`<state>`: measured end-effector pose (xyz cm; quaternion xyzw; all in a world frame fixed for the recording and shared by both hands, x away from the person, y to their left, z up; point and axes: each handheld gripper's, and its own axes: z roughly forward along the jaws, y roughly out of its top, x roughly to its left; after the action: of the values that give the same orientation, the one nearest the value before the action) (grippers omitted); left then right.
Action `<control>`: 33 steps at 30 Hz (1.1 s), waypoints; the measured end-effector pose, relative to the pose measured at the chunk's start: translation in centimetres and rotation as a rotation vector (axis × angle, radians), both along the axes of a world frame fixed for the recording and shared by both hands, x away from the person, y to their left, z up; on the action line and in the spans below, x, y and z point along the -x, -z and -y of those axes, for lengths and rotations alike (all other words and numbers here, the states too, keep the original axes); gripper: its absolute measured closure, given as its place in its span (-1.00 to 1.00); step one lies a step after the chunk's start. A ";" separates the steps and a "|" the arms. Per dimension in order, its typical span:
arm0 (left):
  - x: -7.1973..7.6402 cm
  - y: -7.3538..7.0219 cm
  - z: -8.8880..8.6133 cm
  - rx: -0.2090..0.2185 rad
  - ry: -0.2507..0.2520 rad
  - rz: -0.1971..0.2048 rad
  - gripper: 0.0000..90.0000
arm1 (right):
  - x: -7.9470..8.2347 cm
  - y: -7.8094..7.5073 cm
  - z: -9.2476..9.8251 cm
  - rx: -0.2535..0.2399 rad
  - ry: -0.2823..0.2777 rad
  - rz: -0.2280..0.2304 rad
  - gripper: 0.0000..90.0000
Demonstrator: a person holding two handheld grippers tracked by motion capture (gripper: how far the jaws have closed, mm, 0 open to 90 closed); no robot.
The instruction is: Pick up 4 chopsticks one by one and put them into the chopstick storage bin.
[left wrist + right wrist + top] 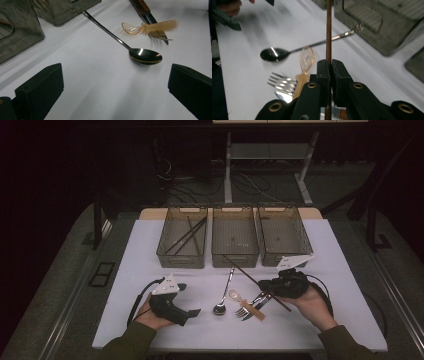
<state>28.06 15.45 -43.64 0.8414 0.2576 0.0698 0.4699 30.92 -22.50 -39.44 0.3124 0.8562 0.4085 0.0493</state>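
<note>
- The white table (150, 245) takes up the middle of the high view, with dark floor seen all around it.
- Three grey mesh bins are lined up side by side along the upper centre of the table: the left bin (183, 254) has a couple of dark sticks lying in it, the middle bin (235, 256) and the right bin (265, 245) are right next to it.
- The right gripper (264, 285) is seen at the lower right of the high view, held in a hand (309, 301). Its jaws are clamped tight on a chopstick (328, 30), which is pinched between the pads in the right gripper view and runs straight up to the top edge of that frame.
- In the high view the chopstick's far end is seen pointing to the upper left, toward the front wall of the middle bin.
- The left gripper (186, 299) is found at the lower left, jaws spread wide with nothing between them.
- A metal spoon (223, 295) is laid out at centre, bowl toward the bottom of the frame.
- Just right of it, a small heap is made up of a fork (284, 82) and a clear amber plastic spoon (146, 27), resting on each other.
</note>
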 end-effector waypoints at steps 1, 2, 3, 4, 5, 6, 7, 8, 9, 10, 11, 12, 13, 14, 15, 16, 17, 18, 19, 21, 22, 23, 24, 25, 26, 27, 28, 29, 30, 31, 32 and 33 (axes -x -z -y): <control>0.0 0.0 0.0 0.002 0.001 -0.001 -1.00 | -0.1 -0.1 -0.1 -0.008 0.001 0.001 0.89; 0.1 0.0 0.0 0.001 0.004 0.000 -1.00 | -0.3 -0.3 -0.3 -0.019 0.000 0.008 0.89; 0.1 0.0 0.0 0.001 0.005 0.001 -1.00 | -0.4 -0.5 -0.4 -0.028 0.003 0.010 0.89; 0.0 0.0 0.0 -0.001 0.007 0.003 -1.00 | -0.5 -0.6 -0.6 -0.033 0.006 0.015 0.89; 0.0 0.0 0.0 -0.002 0.007 0.004 -1.00 | -0.7 -0.7 -0.9 -0.039 0.009 0.021 0.89; 0.1 0.0 0.0 -0.002 0.008 0.005 -1.00 | -0.9 -0.9 -1.0 -0.043 0.007 0.023 0.89; 0.1 0.0 0.0 -0.001 0.009 0.006 -1.00 | -1.1 -0.9 -1.3 -0.052 0.009 0.031 0.89; 0.0 0.0 0.0 -0.001 0.009 0.005 -1.00 | -1.3 -1.0 -1.5 -0.061 0.014 0.036 0.89; 0.0 0.0 0.0 -0.001 0.008 0.005 -1.00 | -1.5 -1.1 -1.7 -0.069 0.020 0.035 0.89; 0.0 0.0 0.0 -0.001 0.009 0.005 -1.00 | -1.7 -1.2 -1.9 -0.075 0.020 0.037 0.89; 0.0 0.0 0.0 -0.001 0.007 0.004 -1.00 | -2.0 -1.2 -2.1 -0.084 0.024 0.038 0.89; 0.0 0.0 0.0 -0.002 0.008 0.004 -1.00 | -2.2 -1.2 -2.3 -0.091 0.028 0.043 0.89; 0.0 0.0 0.0 -0.001 0.008 0.004 -1.00 | -2.4 -1.3 -2.5 -0.095 0.031 0.048 0.89; 0.0 0.0 0.0 0.000 0.010 0.004 -1.00 | -2.6 -1.3 -2.8 -0.101 0.034 0.052 0.89; 0.0 0.0 0.0 0.001 0.010 0.002 -1.00 | -2.8 -1.4 -2.9 -0.106 0.038 0.049 0.89; 0.1 0.0 0.1 0.001 0.010 0.000 -1.00 | -3.1 -1.4 -3.2 -0.114 0.039 0.054 0.89; 0.1 0.0 0.1 -0.001 0.010 0.002 -1.00 | -3.3 -1.5 -3.4 -0.119 0.040 0.058 0.89; 0.1 0.0 0.1 -0.002 0.011 0.003 -1.00 | -3.5 -1.6 -3.7 -0.121 0.044 0.058 0.89; 0.1 0.0 0.1 -0.002 0.012 0.005 -1.00 | -3.7 -1.7 -3.9 -0.125 0.044 0.065 0.89; 0.1 0.1 0.1 -0.003 0.012 0.006 -1.00 | -4.3 -2.0 -4.5 -0.148 0.044 0.067 0.89; 0.1 0.1 0.1 -0.005 0.013 0.006 -1.00 | -4.6 -2.2 -4.8 -0.150 0.042 0.068 0.89; 0.1 0.1 0.1 -0.006 0.013 0.006 -1.00 | -4.8 -2.4 -5.1 -0.163 0.040 0.068 0.89; 0.1 0.1 0.1 -0.006 0.015 0.008 -1.00 | -5.1 -2.6 -5.4 -0.180 0.040 0.059 0.89; 0.0 0.0 0.1 -0.007 0.017 0.009 -1.00 | -5.3 -2.8 -5.7 -0.189 0.043 0.060 0.89; 0.1 0.1 0.1 -0.007 0.016 0.008 -1.00 | -5.6 -3.1 -6.1 -0.189 0.042 0.068 0.89; 0.1 0.1 0.1 -0.007 0.016 0.008 -1.00 | -5.7 -3.3 -6.3 -0.192 0.046 0.070 0.89; 0.1 0.0 0.1 -0.006 0.017 0.008 -1.00 | -5.9 -3.4 -6.6 -0.192 0.045 0.075 0.89; 0.1 0.0 0.1 -0.007 0.018 0.010 -1.00 | -6.1 -3.6 -6.8 -0.193 0.047 0.076 0.89; 0.1 0.0 0.1 -0.007 0.018 0.011 -1.00 | -6.4 -3.8 -7.1 -0.196 0.048 0.079 0.89; 0.1 0.0 0.1 -0.008 0.019 0.010 -1.00 | -6.6 -3.9 -7.3 -0.201 0.051 0.080 0.89; 0.1 0.0 0.1 -0.008 0.016 0.008 -1.00 | -6.8 -4.1 -7.5 -0.207 0.055 0.078 0.89; 0.1 0.0 0.1 -0.006 0.016 0.005 -1.00 | -7.0 -4.2 -7.7 -0.216 0.059 0.076 0.89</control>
<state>27.96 15.38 -43.65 0.8447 0.2497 0.0690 0.4684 37.96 -14.84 -35.22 0.3251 0.7953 0.5083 0.0596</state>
